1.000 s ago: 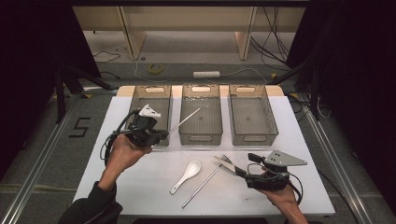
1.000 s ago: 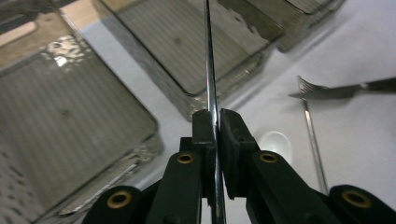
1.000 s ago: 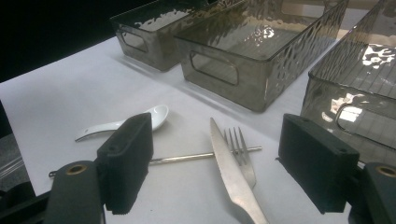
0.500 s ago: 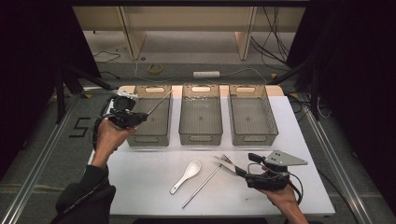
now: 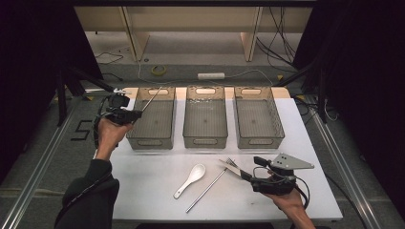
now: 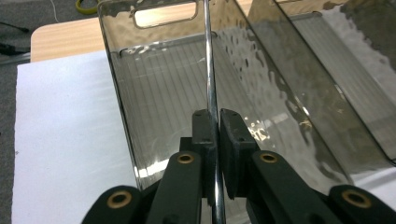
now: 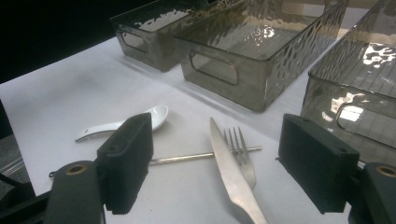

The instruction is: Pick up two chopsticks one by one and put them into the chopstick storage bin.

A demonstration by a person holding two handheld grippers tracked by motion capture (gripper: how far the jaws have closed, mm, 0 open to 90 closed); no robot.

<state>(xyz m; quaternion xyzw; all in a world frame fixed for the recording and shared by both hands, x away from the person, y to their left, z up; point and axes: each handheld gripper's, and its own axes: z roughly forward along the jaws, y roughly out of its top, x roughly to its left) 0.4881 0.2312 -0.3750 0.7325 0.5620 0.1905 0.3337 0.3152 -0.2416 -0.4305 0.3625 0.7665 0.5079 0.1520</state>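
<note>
My left gripper [image 5: 136, 114] hangs at the left wall of the left bin [image 5: 143, 142], shut on a thin metal rod [image 5: 152, 100] that slants up over that bin. In the left gripper view the rod [image 6: 208, 56] runs straight up from between the closed pads [image 6: 201, 125], with the bin's floor [image 6: 159, 93] behind it. My right gripper [image 5: 249, 174] rests low near the table's front right, open. Between its wide pads [image 7: 127, 158] lie a knife [image 7: 231, 177] and a fork [image 7: 240, 151] on the white table, neither of them touched.
Three smoky clear bins stand in a row: left, middle [image 5: 205, 140] and right [image 5: 279, 129]. A white spoon [image 5: 191, 179] and a second metal rod [image 5: 206, 190] lie on the white table [image 5: 143, 191] at front centre. The fork lies across that rod's far end.
My left hand has carried the rod leftward and farther back, from the front of the left bin to that bin's left wall. The right gripper has stayed in place.
</note>
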